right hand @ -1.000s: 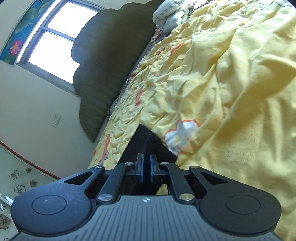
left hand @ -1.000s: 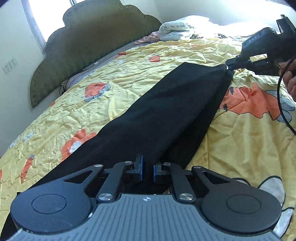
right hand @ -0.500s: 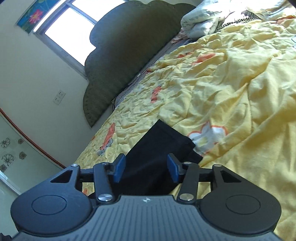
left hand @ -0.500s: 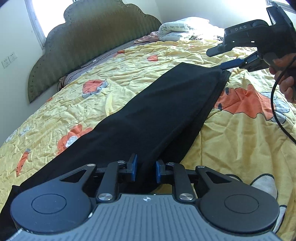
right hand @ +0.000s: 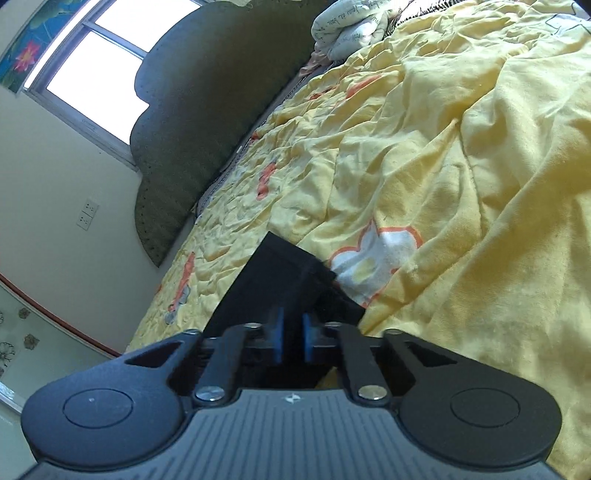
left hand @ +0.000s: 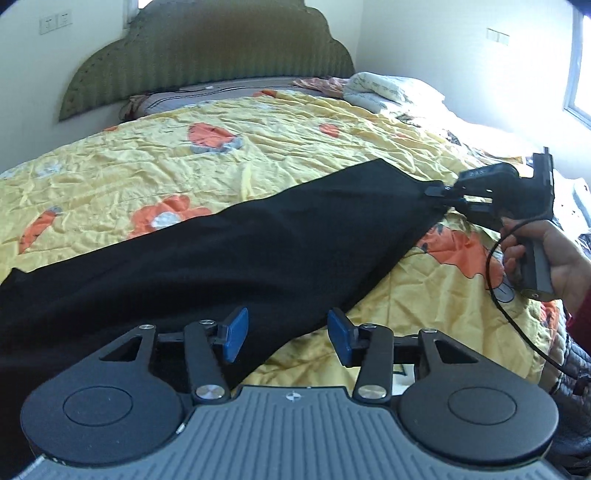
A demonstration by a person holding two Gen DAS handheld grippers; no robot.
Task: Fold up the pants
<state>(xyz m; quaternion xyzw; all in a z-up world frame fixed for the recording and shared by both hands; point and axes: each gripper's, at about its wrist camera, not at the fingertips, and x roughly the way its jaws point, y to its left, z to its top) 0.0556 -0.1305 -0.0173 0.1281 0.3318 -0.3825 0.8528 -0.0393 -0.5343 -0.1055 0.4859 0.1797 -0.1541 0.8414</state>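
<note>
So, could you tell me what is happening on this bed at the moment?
A person is folding black pants that lie stretched out flat across a yellow flowered quilt. The right hand-held gripper is closed on one end of the pants, at the far corner in the left wrist view. The left hand-held gripper is open at the near edge of the fabric, holding nothing. No fold has been made yet.

Faint print on the rolled white bedding point(right hand: 343, 33), illegible, no other readable text
</note>
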